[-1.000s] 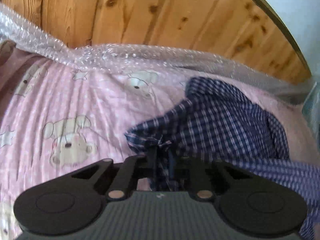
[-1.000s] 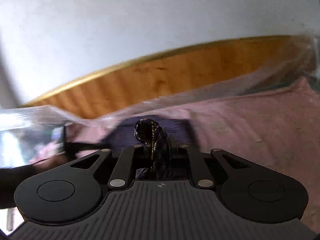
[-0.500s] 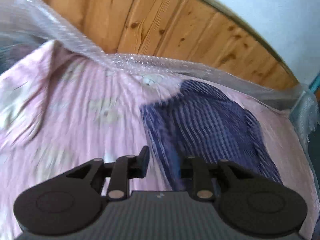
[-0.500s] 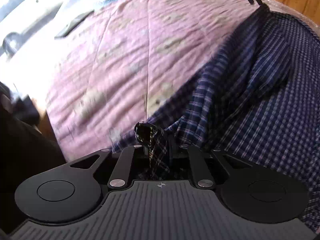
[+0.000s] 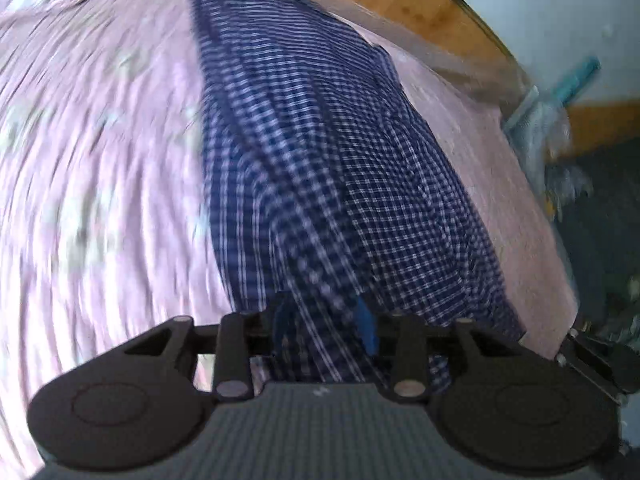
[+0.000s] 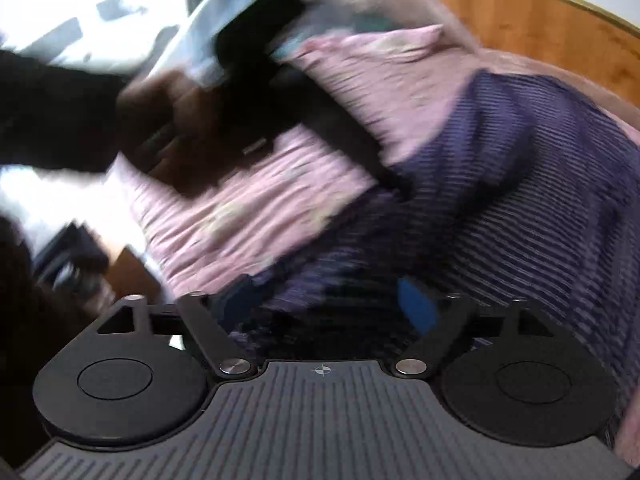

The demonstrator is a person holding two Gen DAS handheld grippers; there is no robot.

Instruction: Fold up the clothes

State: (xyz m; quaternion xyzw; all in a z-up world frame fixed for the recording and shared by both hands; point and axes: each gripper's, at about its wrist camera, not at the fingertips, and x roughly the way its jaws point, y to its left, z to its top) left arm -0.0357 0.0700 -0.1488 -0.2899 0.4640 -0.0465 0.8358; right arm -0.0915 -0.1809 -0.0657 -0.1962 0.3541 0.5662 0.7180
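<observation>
1. The checked shirt is seen lying on the pink bedsheet, stretched from the headboard edge of the bed down toward the near edge, with its long side fold running up the middle of the bed.
2. The left gripper is found partly parted, its jaws having just been opening; cloth still lies between the fingers, but the pads are not seen pressing on it (the blue pad stands clear of the fabric).
3. The right gripper is held wide apart, its jaws having just been opening as well, with the shirt's near end lying loose beneath and between the fingers (motion blur hides the finer detail).
4. The step in hand is judged to be the release after a fold has been laid down.
5. It is done well if both grippers are drawn straight back from the cloth, so that no layer is dragged along and the fold is kept straight.
6. The person's hand, carrying the other gripper, is seen over the bed's far left edge, and the wooden headboard rises behind.
</observation>
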